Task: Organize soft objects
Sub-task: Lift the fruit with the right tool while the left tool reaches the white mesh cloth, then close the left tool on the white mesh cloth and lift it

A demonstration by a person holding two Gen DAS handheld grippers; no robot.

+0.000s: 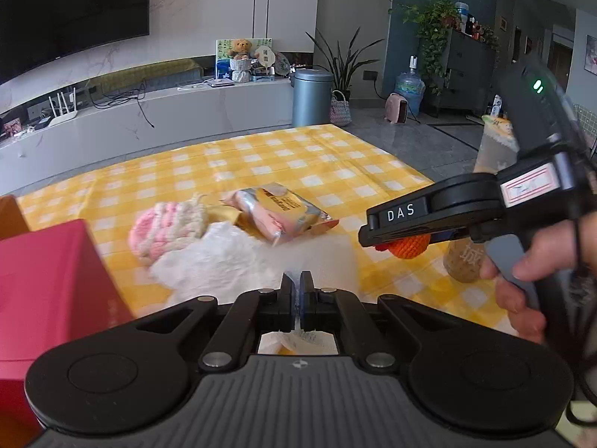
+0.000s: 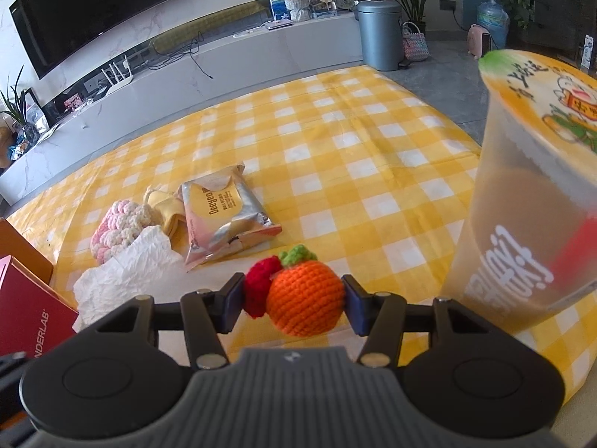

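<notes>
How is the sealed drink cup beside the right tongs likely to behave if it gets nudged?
The drink cup is tall, narrower at its base and mostly full, so it probably feels heavy and top-weighted and may tip rather than slide. The checked cloth under it could drag. Its film seal looks intact, so a spill seems unlikely at first.

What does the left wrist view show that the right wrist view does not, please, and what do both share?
Only the left wrist view shows the left gripper, shut on white tissue, and the hand holding the right gripper. Only the right wrist view shows that gripper's pads clamping the crocheted fruit, and the cup's printed lid. Both show the snack packet, pink yarn toy, red box and checked cloth.
</notes>
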